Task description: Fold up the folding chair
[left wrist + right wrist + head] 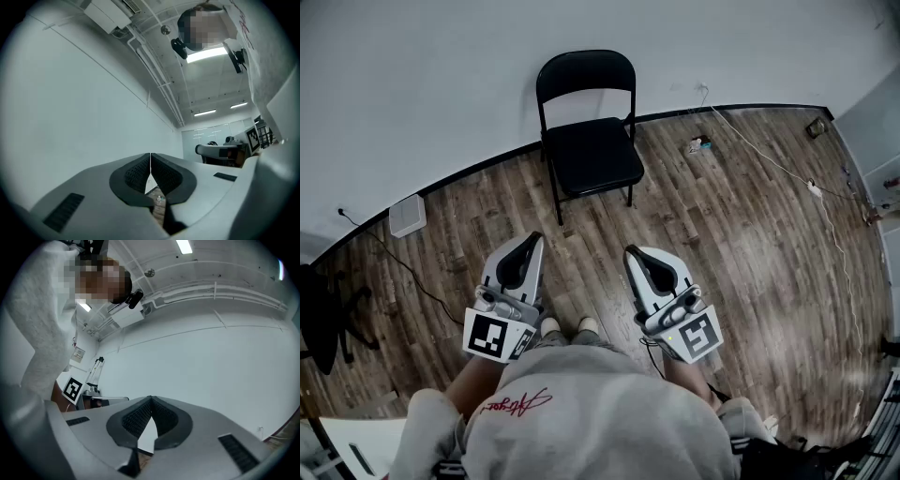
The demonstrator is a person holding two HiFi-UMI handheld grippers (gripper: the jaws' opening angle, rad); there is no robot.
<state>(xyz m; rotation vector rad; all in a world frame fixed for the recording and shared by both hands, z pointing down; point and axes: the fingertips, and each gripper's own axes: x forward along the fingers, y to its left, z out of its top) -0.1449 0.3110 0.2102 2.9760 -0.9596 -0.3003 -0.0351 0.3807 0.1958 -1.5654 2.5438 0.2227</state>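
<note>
chair: black folding chair unfolded against the wall
left gripper: clenched, empty, short of chair
right gripper: clenched, empty, short of chair

The person wears a pale grey sweatshirt, low in the frame, with red script lettering at its lower left, and light shoes. The left claw and right claw have grey-white shells, black ribbed pads and black-and-white marker cubes.
</note>
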